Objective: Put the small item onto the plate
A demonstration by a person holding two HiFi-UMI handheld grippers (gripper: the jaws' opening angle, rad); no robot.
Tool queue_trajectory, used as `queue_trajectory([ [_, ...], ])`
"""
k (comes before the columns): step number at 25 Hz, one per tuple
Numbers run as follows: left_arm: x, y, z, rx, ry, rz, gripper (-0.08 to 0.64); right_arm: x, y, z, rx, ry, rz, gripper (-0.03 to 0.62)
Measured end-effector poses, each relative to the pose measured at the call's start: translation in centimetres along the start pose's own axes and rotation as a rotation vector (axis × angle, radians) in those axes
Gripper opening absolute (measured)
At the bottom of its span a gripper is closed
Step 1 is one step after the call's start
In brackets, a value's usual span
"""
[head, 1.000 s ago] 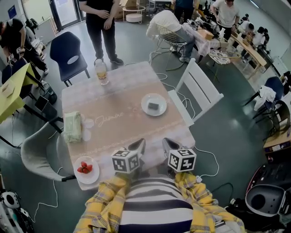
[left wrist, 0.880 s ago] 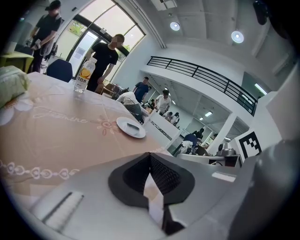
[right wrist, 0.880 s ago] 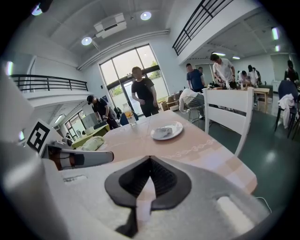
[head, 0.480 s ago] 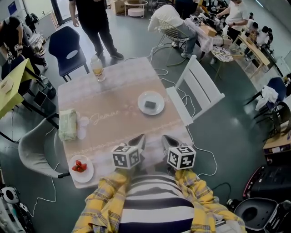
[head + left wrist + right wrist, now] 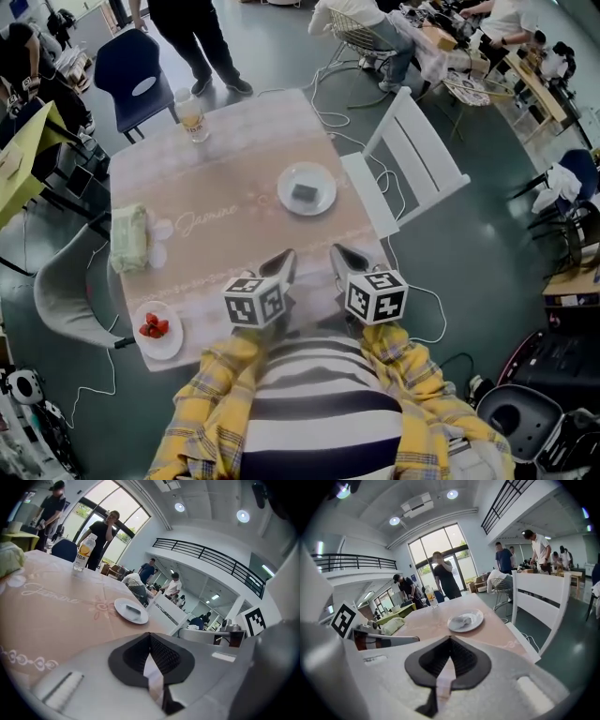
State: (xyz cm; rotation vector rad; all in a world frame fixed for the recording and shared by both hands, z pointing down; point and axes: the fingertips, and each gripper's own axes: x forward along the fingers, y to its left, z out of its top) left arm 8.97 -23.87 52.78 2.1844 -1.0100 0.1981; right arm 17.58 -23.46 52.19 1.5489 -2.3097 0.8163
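Dark small item (image 5: 304, 194) on plate (image 5: 322, 176), far ahead of both closed hand-held grippers (image 5: 284, 262) (image 5: 341, 261)

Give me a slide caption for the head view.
Left claw and right claw shut, empty; small dark block on round white plate.

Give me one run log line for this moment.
left gripper: shut, empty | right gripper: shut, empty | small item: on plate
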Motion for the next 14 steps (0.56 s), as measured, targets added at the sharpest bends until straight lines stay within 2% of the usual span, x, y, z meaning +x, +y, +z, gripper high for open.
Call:
queue_trajectory([
  [14,0.3,0.5,0.0,-0.01,0.007,0.019,0.002,0.1,-0.8,2.2,-0.012,-0.054,-0.002,-0.003],
])
